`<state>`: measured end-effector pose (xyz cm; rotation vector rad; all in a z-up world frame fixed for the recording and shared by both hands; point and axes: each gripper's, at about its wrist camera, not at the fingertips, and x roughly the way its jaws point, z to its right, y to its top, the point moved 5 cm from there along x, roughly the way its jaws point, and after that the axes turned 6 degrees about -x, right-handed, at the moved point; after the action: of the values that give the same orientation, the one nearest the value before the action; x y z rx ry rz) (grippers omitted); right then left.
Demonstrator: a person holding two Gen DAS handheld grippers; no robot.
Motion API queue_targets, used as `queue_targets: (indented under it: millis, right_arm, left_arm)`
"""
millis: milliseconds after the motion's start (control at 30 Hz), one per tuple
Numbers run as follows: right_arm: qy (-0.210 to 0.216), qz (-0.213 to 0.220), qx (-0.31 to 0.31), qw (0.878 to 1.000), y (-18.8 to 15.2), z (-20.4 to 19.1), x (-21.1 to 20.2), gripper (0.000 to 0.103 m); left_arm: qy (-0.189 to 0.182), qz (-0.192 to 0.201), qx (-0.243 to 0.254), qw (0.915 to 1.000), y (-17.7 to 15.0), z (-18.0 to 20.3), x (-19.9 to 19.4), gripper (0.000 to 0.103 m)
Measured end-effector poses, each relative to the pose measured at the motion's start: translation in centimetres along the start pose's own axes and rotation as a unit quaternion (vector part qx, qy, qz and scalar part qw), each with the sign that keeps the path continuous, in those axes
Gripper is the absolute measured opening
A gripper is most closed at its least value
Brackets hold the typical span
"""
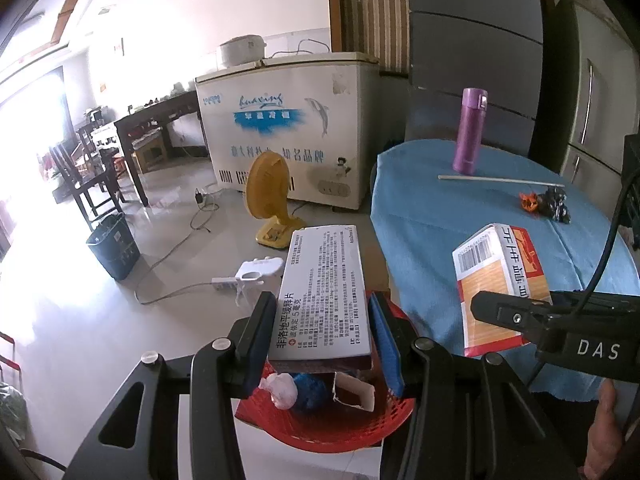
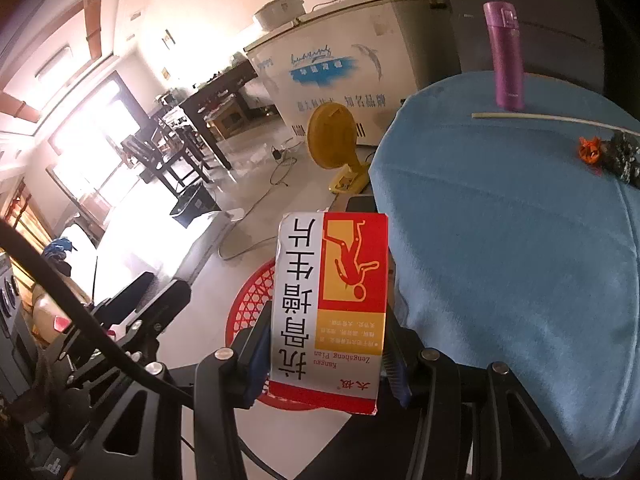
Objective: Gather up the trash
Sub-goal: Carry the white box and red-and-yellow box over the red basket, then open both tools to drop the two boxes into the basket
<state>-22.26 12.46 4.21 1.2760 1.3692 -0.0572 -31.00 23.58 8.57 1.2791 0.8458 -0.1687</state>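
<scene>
Left wrist view first: beside the round table with its blue cloth point(image 1: 460, 216) we see a yellow fan point(image 1: 269, 196) on the floor, a white chest freezer point(image 1: 296, 128) behind it with a rice cooker on top, a dark bin point(image 1: 114, 246) further left, and a white power strip point(image 1: 224, 280) with its cable trailing across the tiles. On the cloth we count one purple flask point(image 1: 469, 130) standing upright, one long pale stick point(image 1: 500, 180) lying just in front of it, one small orange scrap point(image 1: 530, 201) and one dark crumpled wrapper point(image 1: 558, 202) touching it. We count two medicine boxes, one per hand. Our left gripper point(image 1: 320, 332) is clamped on the white box point(image 1: 324, 296), its blue pads pressing both long sides, held directly over the red basket point(image 1: 340, 424). That basket, sitting on the floor next to the table, holds a pale crumpled wad, a blue crumpled piece and an opened white carton. Our right gripper point(image 2: 326, 356) is closed around the red and white box point(image 2: 330, 312), which blocks much of the right wrist view; the basket's red rim shows behind and below it, beside the table's edge.
</scene>
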Motion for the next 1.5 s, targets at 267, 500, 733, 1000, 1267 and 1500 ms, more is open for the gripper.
queue_targets:
  millis: [267,500,733,1000,1267,1500]
  right_arm:
    - [0.003,-0.023,0.006,1.0,-0.5,-0.1,1.7,0.051]
    - [0.003,-0.03,0.015,0.999,-0.8,0.4,2.3,0.051]
    - [0.003,-0.038,0.02,0.999,-0.6,0.5,3.2,0.051]
    - [0.003,-0.045,0.024,0.999,-0.7,0.9,3.8,0.051]
    - [0.0,-0.045,0.037,0.998,-0.4,1.6,4.5,0.051]
    - [0.008,-0.047,0.045,0.998,-0.1,1.7,5.6,0.051]
  left_arm:
    - [-0.001,-0.016,0.009,0.9998,-1.3,0.2,0.7,0.049]
    - [-0.004,-0.031,0.008,0.9995,-2.2,0.1,1.5,0.049]
    - [-0.002,-0.041,0.006,0.9991,-2.7,-0.4,2.2,0.049]
    - [-0.005,-0.055,0.001,0.9985,-2.9,-0.8,3.2,0.049]
    - [-0.018,-0.077,-0.013,0.9968,-3.3,-2.0,4.7,0.049]
    - [-0.046,-0.106,-0.026,0.9929,-3.9,-2.4,6.2,0.049]
